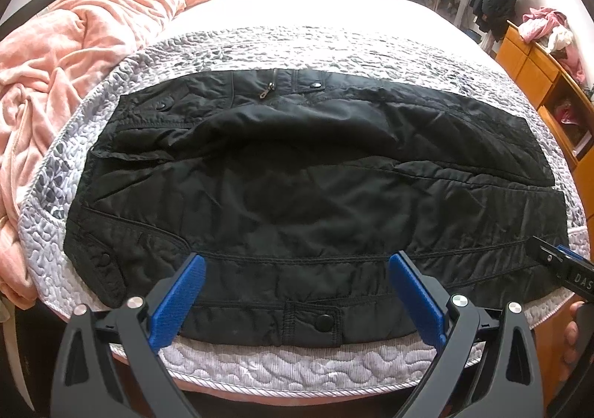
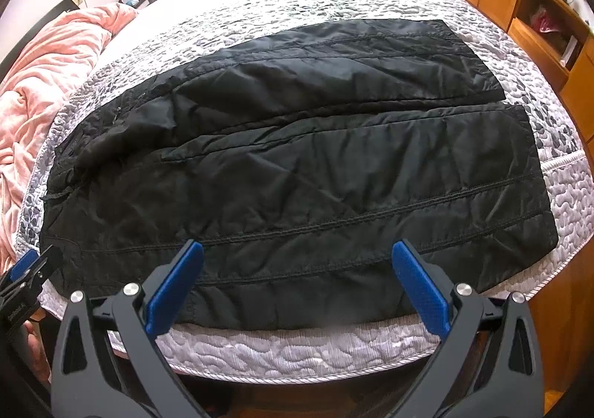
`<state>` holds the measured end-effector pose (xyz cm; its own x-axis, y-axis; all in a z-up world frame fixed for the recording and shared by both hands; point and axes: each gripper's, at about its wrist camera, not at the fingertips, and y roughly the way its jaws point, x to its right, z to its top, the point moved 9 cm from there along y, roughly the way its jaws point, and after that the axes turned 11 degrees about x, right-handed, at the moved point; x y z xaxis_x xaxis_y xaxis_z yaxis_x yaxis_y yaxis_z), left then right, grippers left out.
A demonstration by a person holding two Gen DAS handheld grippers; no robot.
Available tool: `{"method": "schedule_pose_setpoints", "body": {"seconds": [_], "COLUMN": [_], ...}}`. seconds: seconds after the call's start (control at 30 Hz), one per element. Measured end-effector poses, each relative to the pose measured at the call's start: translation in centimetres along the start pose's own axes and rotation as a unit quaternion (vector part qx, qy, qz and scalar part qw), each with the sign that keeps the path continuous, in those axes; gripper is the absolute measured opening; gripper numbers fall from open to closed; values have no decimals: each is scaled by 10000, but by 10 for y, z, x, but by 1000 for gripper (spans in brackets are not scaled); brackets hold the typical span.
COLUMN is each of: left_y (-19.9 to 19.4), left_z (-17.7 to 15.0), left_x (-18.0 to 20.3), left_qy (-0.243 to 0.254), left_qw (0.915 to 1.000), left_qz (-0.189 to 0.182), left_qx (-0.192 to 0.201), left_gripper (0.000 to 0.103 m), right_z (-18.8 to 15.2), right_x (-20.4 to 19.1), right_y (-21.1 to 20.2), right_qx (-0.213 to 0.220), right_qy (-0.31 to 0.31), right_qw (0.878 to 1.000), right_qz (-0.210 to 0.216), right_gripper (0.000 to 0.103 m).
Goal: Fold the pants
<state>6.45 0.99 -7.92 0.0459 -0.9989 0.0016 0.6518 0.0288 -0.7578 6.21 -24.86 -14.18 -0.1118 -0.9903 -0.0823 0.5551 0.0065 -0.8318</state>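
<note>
Pants (image 1: 297, 187): black, spread flat across centre of frame on quilted mattress (image 1: 297, 366).
Left gripper (image 1: 297, 262): fingers apart, bottom centre, over near edge of pants.
Right gripper (image 2: 297, 250): fingers apart, bottom centre, gripping nothing.
Pink blanket (image 1: 74, 57): bunched, upper left.

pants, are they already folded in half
No, the black pants lie spread flat on the mattress with both legs side by side, and the open fingers of the right gripper hold nothing.
</note>
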Motion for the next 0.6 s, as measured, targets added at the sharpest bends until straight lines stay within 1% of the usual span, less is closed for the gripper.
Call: {"method": "schedule_pose_setpoints", "body": {"seconds": [0.47,0.6], "left_y": [9,15], "left_z": [-1,1], "left_x": [1,6], "left_qy": [1,-6], "left_qw": [10000,9999], "left_qz": [23,-54], "left_qx": [-82,-122], "left_gripper": [99,99], "right_z": [0,3], "right_x": [4,7], "right_y": [9,10], "right_qx": [-54,17], "right_qy": [4,1], "right_qw": [10000,10000], "right_qz": [8,91], "right_gripper": [101,101]}}
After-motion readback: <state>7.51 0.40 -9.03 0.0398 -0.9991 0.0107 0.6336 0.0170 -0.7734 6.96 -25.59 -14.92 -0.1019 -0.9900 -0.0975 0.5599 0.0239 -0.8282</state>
